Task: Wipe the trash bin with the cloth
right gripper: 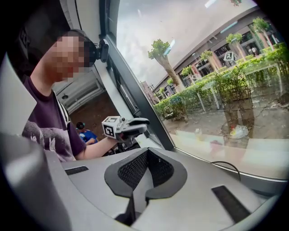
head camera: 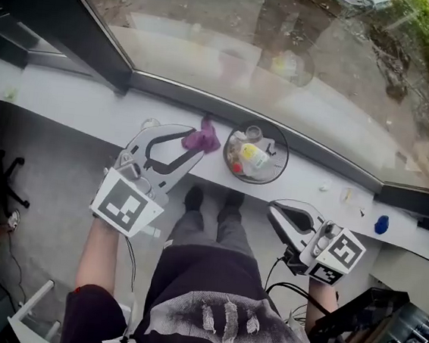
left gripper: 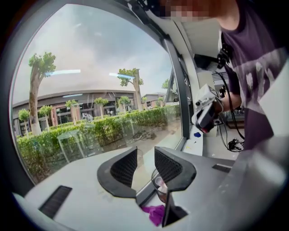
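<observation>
Purple cloth (head camera: pixel 203 137) lies bunched on the white sill (head camera: pixel 77 103), right off the tips of the left gripper (head camera: pixel 189 146). Whether it touches them or sits a shade clear, the head view won't let me say. From the left gripper view the cloth shows low down, beneath the jaws rather than between them. The jaws stand only a narrow way apart, and the gap is bare. So no grip yet, folks.

Just past the cloth, off to the right of those tips, sits the trash bin (head camera: pixel 253 182). It's a small round tub with a dark rim, parked on the sill close to the window (head camera: pixel 290 30), with rubbish (head camera: pixel 252 157) showing inside it. The right gripper (head camera: pixel 274 210) hangs back, below the bin and nearer the person's body, short of the sill. Its jaws are pressed together with nothing in them.

My read is that this is the pick-up step and the wiping hasn't begun. The next move calls for the left gripper to dip its tips onto the cloth so a good fold sits between the pads, then close on it. With a gap that slim, it may need to spread wider first. After that it's a short carry right to the bin's rim. The bin looks light, so the right gripper may have to steady it.
</observation>
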Available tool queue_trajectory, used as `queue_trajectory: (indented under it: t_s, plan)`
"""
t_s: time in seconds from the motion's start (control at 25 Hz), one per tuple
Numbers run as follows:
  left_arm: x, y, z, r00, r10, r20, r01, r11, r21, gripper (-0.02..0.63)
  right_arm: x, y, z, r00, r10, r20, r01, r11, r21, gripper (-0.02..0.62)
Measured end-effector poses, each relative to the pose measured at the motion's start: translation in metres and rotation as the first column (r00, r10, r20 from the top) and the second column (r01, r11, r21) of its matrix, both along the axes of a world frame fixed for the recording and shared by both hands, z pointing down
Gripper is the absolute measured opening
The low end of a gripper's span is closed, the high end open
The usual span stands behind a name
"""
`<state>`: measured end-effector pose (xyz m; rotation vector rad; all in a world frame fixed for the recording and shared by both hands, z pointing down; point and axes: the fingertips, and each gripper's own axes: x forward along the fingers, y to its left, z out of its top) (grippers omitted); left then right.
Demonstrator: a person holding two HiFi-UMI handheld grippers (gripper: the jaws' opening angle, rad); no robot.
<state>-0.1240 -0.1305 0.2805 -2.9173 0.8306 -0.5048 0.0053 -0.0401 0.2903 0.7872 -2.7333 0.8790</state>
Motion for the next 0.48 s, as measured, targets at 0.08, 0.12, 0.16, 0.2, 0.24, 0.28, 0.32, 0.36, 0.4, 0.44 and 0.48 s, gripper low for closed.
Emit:
queue_trajectory:
  t_s: [0.08,0.12,0.16,0.2,0.24,0.28,0.32,0.36,0.4,0.44,0.48]
  plan:
    - [0.02,-0.02,-0.019,1.0,0.03,0.004,-0.031,0.998,0.054,0.097,0.012,-0.008,0.011,1.0,0.008,0.007,-0.007,1.0,-0.007,-0.001]
    - [0.03,-0.027,-0.024,0.999,0.048,0.023,-0.05,0.996,0.078,0.097,0.02,-0.013,0.018,1.0,0.012,0.005,-0.012,1.0,-0.009,-0.002]
    - [0.04,-0.033,-0.024,0.997,0.062,0.046,-0.067,0.993,0.094,0.097,0.029,-0.019,0.025,1.0,0.017,-0.004,-0.017,1.0,-0.007,-0.002]
    - [0.048,-0.037,-0.018,0.995,0.071,0.077,-0.079,0.992,0.1,0.097,0.039,-0.027,0.034,0.999,0.025,-0.02,-0.025,1.0,-0.001,-0.002]
    - [0.053,-0.04,-0.005,0.99,0.075,0.116,-0.086,0.992,0.092,0.097,0.049,-0.035,0.043,0.999,0.036,-0.041,-0.036,0.999,0.005,-0.002]
    - [0.056,-0.042,0.013,0.983,0.078,0.165,-0.091,0.993,0.072,0.097,0.06,-0.044,0.053,0.997,0.051,-0.063,-0.051,0.999,0.007,-0.002]
    - [0.057,-0.041,0.035,0.972,0.087,0.216,-0.098,0.994,0.041,0.097,0.07,-0.05,0.063,0.994,0.071,-0.084,-0.071,0.997,0.005,-0.002]
    - [0.057,-0.039,0.059,0.96,0.104,0.261,-0.108,0.994,0.001,0.102,0.081,-0.055,0.074,0.99,0.092,-0.104,-0.093,0.996,-0.001,-0.001]
    - [0.058,-0.035,0.084,0.948,0.128,0.293,-0.119,0.992,-0.048,0.13,0.092,-0.058,0.085,0.986,0.111,-0.127,-0.113,0.994,-0.008,-0.001]
    - [0.06,-0.03,0.109,0.938,0.151,0.312,-0.126,0.987,-0.099,0.167,0.103,-0.059,0.098,0.98,0.126,-0.155,-0.13,0.991,-0.014,-0.002]
    - [0.061,-0.027,0.135,0.931,0.171,0.323,-0.13,0.981,-0.145,0.2,0.113,-0.061,0.11,0.973,0.137,-0.187,-0.143,0.99,-0.019,-0.002]
